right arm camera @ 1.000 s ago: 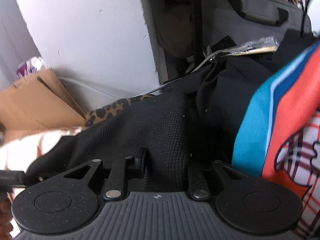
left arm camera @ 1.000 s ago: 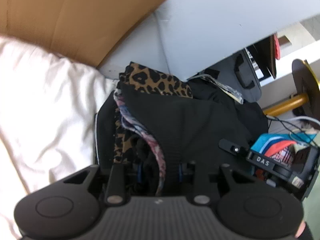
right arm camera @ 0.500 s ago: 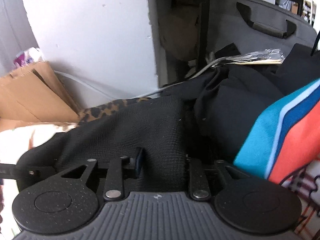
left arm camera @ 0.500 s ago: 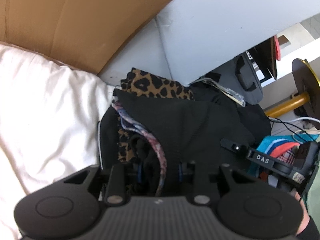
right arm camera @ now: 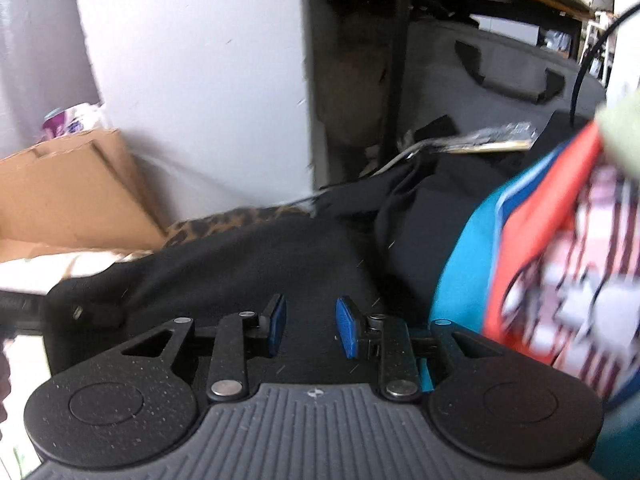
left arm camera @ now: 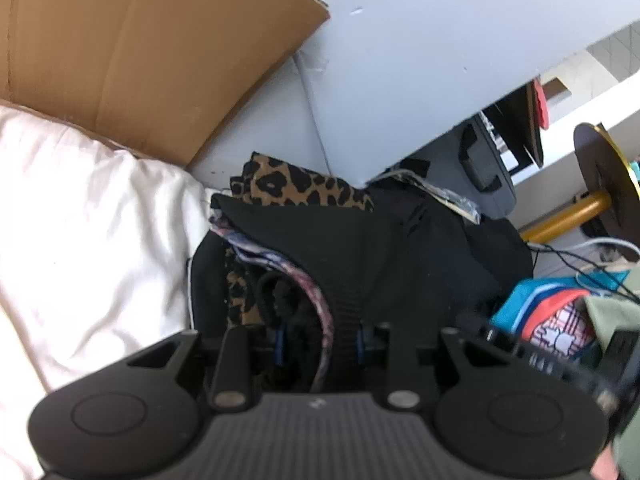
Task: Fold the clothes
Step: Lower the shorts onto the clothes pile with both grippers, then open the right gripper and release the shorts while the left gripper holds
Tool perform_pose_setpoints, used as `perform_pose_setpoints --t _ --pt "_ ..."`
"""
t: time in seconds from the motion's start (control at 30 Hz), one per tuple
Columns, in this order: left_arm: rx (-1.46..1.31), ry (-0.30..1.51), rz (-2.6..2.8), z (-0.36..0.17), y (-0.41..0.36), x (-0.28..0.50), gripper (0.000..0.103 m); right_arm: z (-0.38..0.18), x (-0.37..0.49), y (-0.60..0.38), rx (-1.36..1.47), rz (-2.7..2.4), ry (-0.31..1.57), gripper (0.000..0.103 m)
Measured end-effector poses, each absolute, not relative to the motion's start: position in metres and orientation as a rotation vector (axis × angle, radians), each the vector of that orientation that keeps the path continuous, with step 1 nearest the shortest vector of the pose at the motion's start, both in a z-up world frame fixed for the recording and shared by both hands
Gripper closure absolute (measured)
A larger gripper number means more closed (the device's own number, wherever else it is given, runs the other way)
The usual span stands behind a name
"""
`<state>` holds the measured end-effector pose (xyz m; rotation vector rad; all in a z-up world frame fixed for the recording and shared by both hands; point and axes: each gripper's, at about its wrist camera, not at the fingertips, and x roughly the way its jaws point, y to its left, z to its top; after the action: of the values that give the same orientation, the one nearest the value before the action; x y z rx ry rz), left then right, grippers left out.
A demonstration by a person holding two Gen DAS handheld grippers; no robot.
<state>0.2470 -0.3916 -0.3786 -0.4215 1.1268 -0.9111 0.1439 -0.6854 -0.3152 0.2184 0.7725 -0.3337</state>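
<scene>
The black knit garment [left arm camera: 360, 248] lies across the top of a heap of clothes in the lower middle of the left wrist view, its ribbed edge running down between the fingers of the left gripper [left arm camera: 320, 344]. That gripper's blue pads stand a little apart with the ribbed edge and a pink-patterned fabric [left arm camera: 316, 300] bunched between them; it looks closed on the cloth, though the folds hide the contact. In the right wrist view the same black knit fills the lower centre, and the right gripper [right arm camera: 310, 328] hovers over it with its blue pads parted and nothing between them.

Under and behind the knit lie a leopard-print piece [left arm camera: 296, 184], more dark clothing [left arm camera: 460, 240], and at the right edge a teal, blue and orange garment [right arm camera: 500, 248] with a plaid print. The knit's top surface looks fairly flat with a straight upper edge, but the heap below is rumpled, so most of the folding appears to be left; whether the knit is already folded I cannot tell.

Outward: a white sheet [left arm camera: 88, 220] at left, a cardboard flap [left arm camera: 140, 48] upper left, a grey bag [right arm camera: 500, 80] upper right. The right view is motion-blurred, and both gripper bodies cover the near clothes.
</scene>
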Motion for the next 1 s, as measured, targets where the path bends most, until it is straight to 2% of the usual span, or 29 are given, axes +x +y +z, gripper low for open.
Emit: perform_pose_setpoints --t 0.2,0.33,0.53,0.77,1.0 --pt "-0.438 1.196 -0.915 -0.387 -0.390 0.259 0.067 -0.341 0.144 -0.675 0.262 -0.363 0.813 0.070" --pt "-0.390 1.172 -0.945 -0.377 -0.390 0.258 0.063 -0.356 0.143 -0.667 0.291 -0.380 0.834 0.070" --pt "-0.386 1.150 -0.944 -0.376 -0.387 0.256 0.061 -0.350 0.129 -0.651 0.323 -0.365 0.740 0.069" --pt "-0.379 1.128 -0.941 -0.380 -0.384 0.254 0.067 -0.370 0.115 -0.673 0.331 -0.469 0.709 0.069" --pt "-0.364 1.152 -0.930 -0.380 -0.387 0.257 0.066 -0.388 0.091 -0.695 0.404 -0.603 0.697 0.069"
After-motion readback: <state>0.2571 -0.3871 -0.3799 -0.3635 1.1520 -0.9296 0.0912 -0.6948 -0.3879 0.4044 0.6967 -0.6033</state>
